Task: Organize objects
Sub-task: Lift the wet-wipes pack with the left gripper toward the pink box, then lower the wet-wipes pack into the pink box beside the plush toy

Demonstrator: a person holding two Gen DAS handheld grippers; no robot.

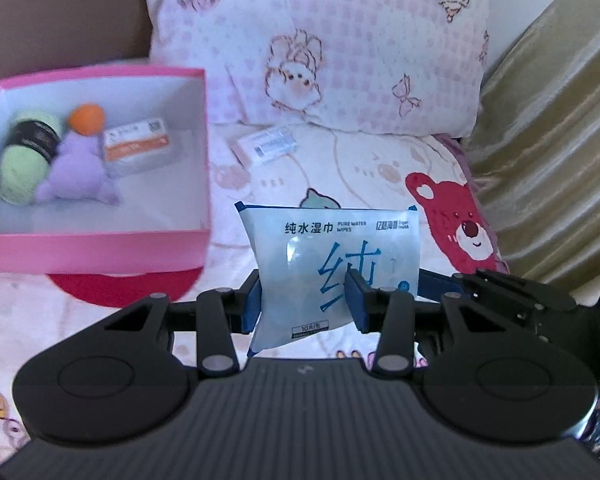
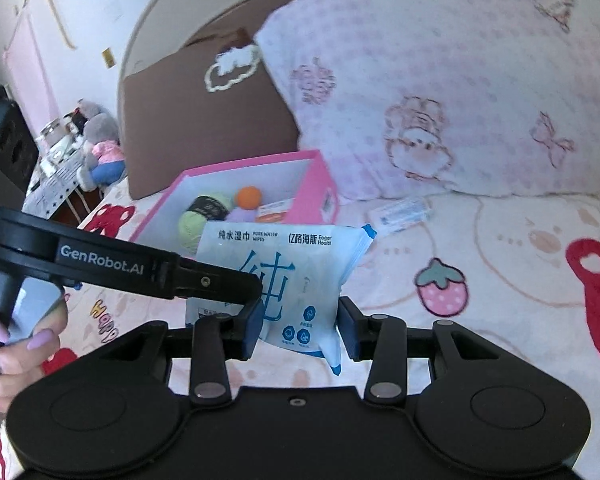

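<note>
A light blue wet wipes pack (image 1: 324, 268) stands upright between my left gripper's (image 1: 306, 304) blue pads, which are shut on its lower part. In the right wrist view the same pack (image 2: 284, 284) sits between my right gripper's (image 2: 298, 332) pads, which stand a little apart from its sides. The left gripper's arm (image 2: 140, 268) reaches in from the left onto the pack. A pink box (image 1: 100, 248) to the left holds green yarn (image 1: 24, 168), a purple plush with an orange ball (image 1: 80, 160) and a small orange-white carton (image 1: 138, 144).
A small white packet (image 1: 266, 144) lies on the bed sheet below the pink checked pillow (image 1: 340, 40). A brown cushion (image 2: 196, 120) leans behind the box. A gold curtain (image 1: 548, 160) hangs at the right. A plush toy (image 2: 100, 148) sits on a bedside table.
</note>
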